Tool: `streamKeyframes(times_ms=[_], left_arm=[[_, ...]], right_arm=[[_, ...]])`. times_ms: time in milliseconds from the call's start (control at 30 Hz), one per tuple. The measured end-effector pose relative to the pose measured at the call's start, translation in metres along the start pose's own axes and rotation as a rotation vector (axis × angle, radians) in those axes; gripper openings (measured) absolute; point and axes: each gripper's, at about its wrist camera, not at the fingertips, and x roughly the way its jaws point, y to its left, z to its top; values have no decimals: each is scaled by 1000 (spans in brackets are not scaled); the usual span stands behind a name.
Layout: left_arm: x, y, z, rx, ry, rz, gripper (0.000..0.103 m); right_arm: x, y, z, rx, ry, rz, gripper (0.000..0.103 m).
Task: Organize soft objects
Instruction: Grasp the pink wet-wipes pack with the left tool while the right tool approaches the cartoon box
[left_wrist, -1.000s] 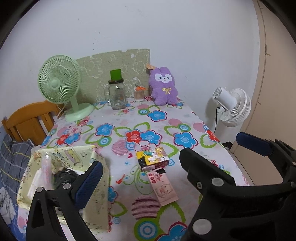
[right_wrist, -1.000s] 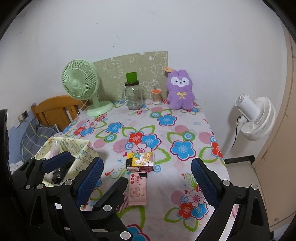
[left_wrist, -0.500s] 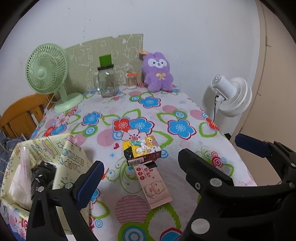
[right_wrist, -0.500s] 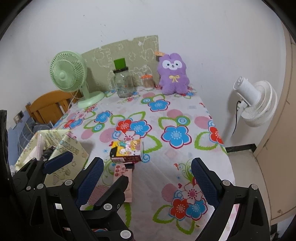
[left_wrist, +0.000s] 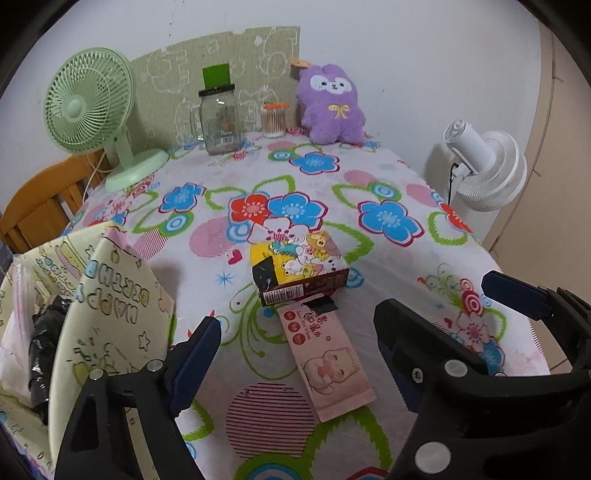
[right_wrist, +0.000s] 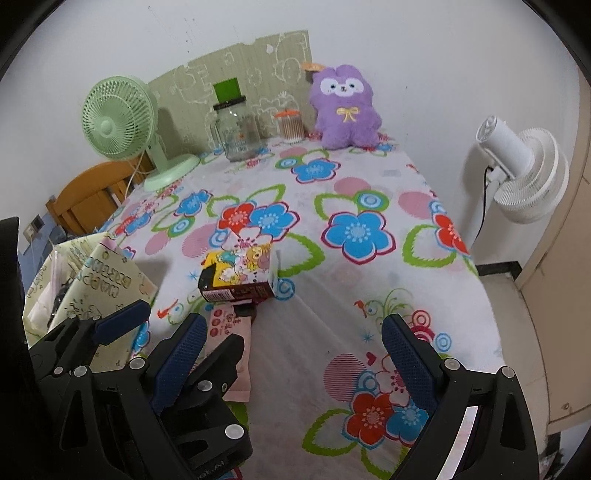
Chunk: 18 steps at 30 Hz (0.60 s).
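1. The desk (left_wrist: 388, 173) carries a white cloth printed with blue, red and pink flowers.
2. The left tool (left_wrist: 295, 339) hangs over the near edge of the desk, its jaws closing but not yet pressing on anything; the pink packet (left_wrist: 325, 354) lies on the cloth between them, touched by neither pad.
3. The right tool (right_wrist: 295, 343) hovers just to the right of the left one with its jaws spread wide, only bare cloth between them.
4. The pink packet, printed with a cartoon pig, lies flat near the near edge; its far end is tucked against the small colourful box (left_wrist: 299, 266).
5. That box sits near the middle of the desk, a barcode on its near side.
6. A yellow patterned bag (left_wrist: 110, 306) stands open at the near left corner, with a black bundle (left_wrist: 44, 350) and a white plastic wrapper (left_wrist: 14, 354) inside.
7. A purple plush rabbit (left_wrist: 332, 107) leans upright at the far edge, near the far right corner.
8. Beside it along the far edge stand a cotton-swab tub (left_wrist: 274, 120), a glass jar (left_wrist: 219, 122) and, at the far left corner, a green fan (left_wrist: 92, 110).
9. A white fan (left_wrist: 484, 166) stands off the right edge.
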Motion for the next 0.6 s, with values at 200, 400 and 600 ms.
streamKeyframes(times_ms=[200, 400, 600], left_arm=[[16, 2, 0, -14, 37, -4, 87], [28, 0, 0, -22, 69, -6, 87], [36, -5, -2, -28, 94, -15, 79]], right_arm=[[15, -3, -1, 10, 33, -5, 97], [27, -9, -2, 20, 65, -14, 97], [37, -14, -2, 28, 86, -28, 97]])
